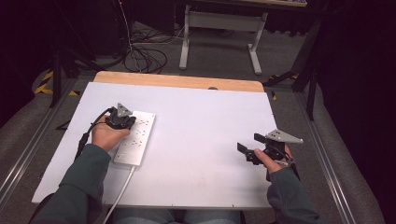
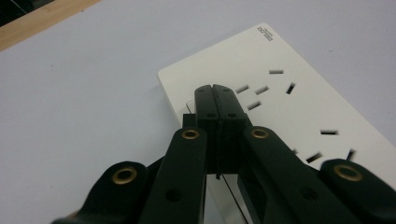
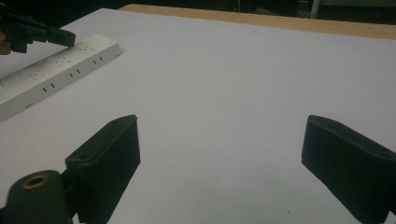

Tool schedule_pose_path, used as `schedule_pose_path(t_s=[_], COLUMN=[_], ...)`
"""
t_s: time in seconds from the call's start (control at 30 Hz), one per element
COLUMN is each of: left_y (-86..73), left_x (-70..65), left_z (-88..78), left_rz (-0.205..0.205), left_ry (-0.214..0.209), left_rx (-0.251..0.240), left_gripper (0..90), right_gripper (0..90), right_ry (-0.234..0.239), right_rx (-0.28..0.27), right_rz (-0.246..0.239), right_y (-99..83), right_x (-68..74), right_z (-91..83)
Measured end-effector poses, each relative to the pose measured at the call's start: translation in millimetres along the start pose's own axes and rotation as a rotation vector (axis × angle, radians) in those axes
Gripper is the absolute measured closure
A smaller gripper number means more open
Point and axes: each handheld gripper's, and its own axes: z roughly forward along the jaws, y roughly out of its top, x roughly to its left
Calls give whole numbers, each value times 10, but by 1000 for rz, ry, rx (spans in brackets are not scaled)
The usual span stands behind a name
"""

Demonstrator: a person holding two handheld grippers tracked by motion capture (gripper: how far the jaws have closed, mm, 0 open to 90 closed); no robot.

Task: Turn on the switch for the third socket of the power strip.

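Power strip (image 1: 136,136): smooth white plastic, slight sheen. Table (image 1: 201,140) under it: matt white top, bare wood edge beyond strip. Tongs (image 2: 215,100): matt black plastic w/ brass rivets.

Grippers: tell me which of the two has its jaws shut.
The left gripper, over the white power strip: its jaws are pressed together. The right gripper has its jaws spread wide above the bare table.

A power strip (image 1: 136,135) lies on the left part of the board (image 1: 196,140), its cord (image 1: 119,193) running off the near edge. The left gripper (image 1: 122,119) sits over the strip; the right gripper (image 1: 250,147) is well apart, near the right edge.
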Motion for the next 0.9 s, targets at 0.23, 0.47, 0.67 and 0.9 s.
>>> schedule_pose_path(t_s=[0.23, 0.47, 0.67, 0.9], left_y=[-7, -11, -17, -21], left_x=[-20, -14, -16, 44], left_z=[-1, 0, -3, -52], left_rz=[13, 7, 13, -27], left_ry=[-9, -15, -10, 5], left_rx=[11, 7, 5, -29], left_gripper=[900, 900, 900, 900], right_gripper=[118, 118, 118, 118], right_ry=[-7, -5, -5, -5], right_rx=[0, 1, 3, 1], right_rz=[5, 7, 8, 8], right_y=[-3, -3, -2, -2], right_x=[-10, -6, -7, -6], right_z=[-5, -3, 0, -2])
